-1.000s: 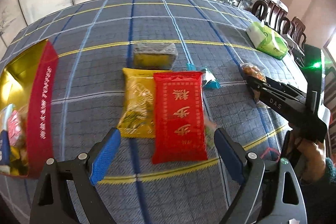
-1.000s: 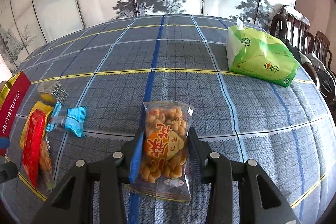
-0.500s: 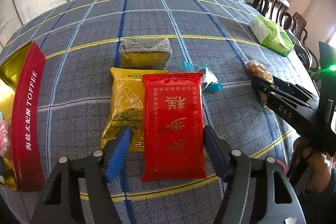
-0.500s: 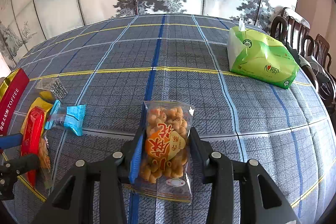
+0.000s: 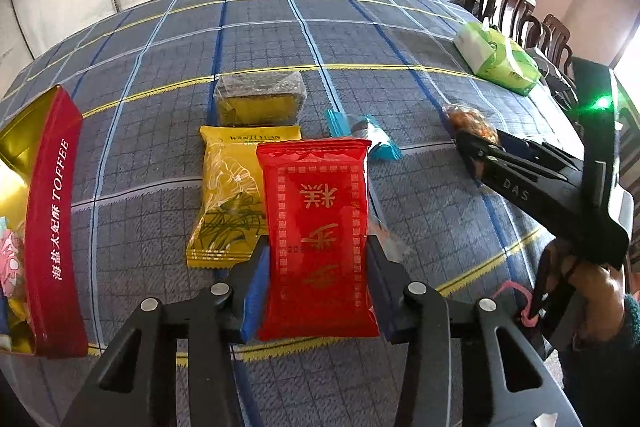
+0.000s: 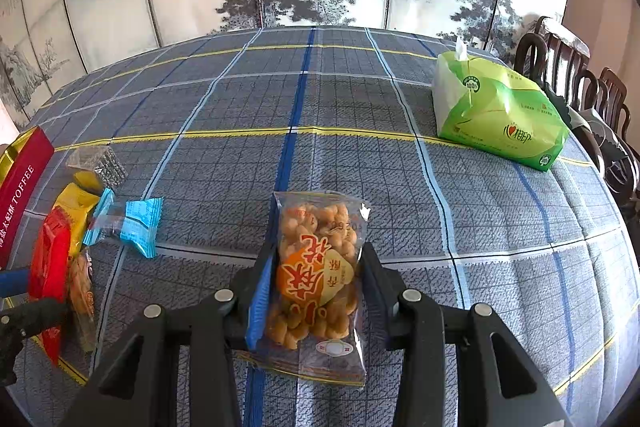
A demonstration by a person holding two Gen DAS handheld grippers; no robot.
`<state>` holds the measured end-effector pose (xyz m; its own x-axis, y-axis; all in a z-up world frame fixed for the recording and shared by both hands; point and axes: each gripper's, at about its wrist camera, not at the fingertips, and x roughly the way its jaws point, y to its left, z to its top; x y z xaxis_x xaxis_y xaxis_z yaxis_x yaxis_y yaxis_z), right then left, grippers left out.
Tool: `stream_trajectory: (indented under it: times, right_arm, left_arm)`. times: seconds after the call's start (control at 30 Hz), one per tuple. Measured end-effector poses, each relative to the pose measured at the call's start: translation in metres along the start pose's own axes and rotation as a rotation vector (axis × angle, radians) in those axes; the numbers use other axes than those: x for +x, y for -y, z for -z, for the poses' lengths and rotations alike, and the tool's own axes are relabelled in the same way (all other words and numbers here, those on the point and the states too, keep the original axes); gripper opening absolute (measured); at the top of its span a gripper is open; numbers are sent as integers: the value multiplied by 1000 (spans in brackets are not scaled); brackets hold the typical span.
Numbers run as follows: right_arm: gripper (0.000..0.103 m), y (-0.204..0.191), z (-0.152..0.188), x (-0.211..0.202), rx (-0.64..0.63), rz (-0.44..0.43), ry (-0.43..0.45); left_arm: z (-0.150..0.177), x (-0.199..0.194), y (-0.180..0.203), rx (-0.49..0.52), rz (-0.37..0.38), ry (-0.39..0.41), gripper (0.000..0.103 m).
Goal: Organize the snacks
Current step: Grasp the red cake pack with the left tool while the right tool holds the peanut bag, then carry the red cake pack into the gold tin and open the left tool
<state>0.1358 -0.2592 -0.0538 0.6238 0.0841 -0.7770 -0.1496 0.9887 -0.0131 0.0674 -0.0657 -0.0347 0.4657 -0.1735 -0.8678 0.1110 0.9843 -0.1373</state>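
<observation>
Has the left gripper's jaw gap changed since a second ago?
Yes. The left gripper has closed inward onto the red packet, which lies where it did beside the yellow packet.

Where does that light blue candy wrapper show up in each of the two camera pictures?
Left wrist view: the light blue candy wrapper lies right of centre, just past the red snack packet's top corner.
Right wrist view: it lies at left, mid-height.
Shared landmark: the green tissue pack.

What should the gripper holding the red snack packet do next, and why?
Probably lift it and carry it to the open toffee box. The left gripper is shut on the red packet, which overlaps the yellow packet, and the box beside them already holds snacks.
</observation>
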Motion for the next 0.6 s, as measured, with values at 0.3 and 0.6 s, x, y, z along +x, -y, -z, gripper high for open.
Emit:
stream_trajectory:
  times: [0.3,0.6]
  right_arm:
    - [42,0,0,0,0,1,0]
    - [42,-1,0,0,0,1,0]
  left_arm:
    - [5,-16,-7,-11,-1,16,41]
    - [6,-45,-20,-16,-31,59,41]
